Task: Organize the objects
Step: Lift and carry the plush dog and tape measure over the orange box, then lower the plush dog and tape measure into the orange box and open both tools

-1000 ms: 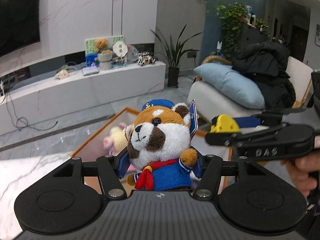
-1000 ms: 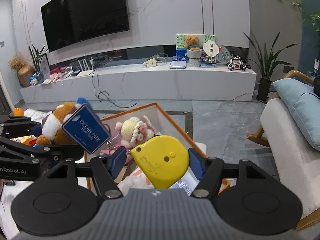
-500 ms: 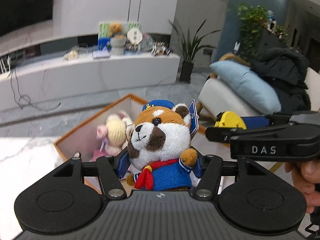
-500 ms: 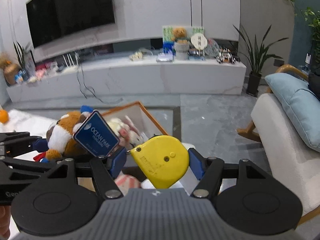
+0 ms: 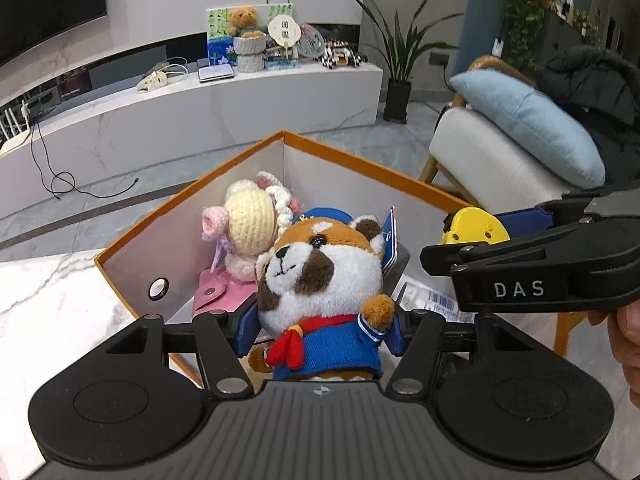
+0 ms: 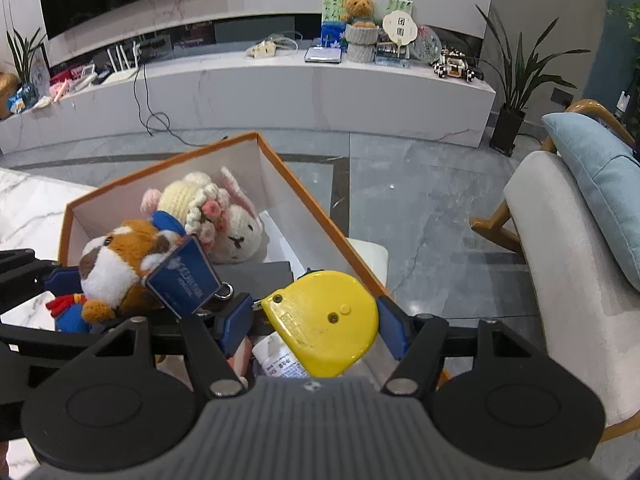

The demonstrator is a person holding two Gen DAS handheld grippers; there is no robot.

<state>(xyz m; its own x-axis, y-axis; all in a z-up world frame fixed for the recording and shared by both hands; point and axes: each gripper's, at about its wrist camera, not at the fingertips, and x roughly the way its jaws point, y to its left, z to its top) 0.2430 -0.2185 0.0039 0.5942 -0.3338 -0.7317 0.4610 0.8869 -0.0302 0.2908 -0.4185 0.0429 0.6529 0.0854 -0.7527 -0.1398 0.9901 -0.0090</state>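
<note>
left claw [image 5: 320, 330] pinching a brown-and-white sailor plush [image 5: 320, 280], right claw [image 6: 316, 326] pinching a yellow plastic tape measure [image 6: 324, 320], both poised above the orange-rimmed cardboard box [image 5: 360, 158] for dropping in.

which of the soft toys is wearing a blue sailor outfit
The brown-and-white plush clamped in the left gripper. The cream crocheted bunny in the orange box wears flowers instead.

Your left wrist camera looks steeply down, close over the orange box [image 5: 280, 138], from its left side. Your right camera does likewise from the right; both share the box and the TV bench [image 6: 320, 92].
</note>
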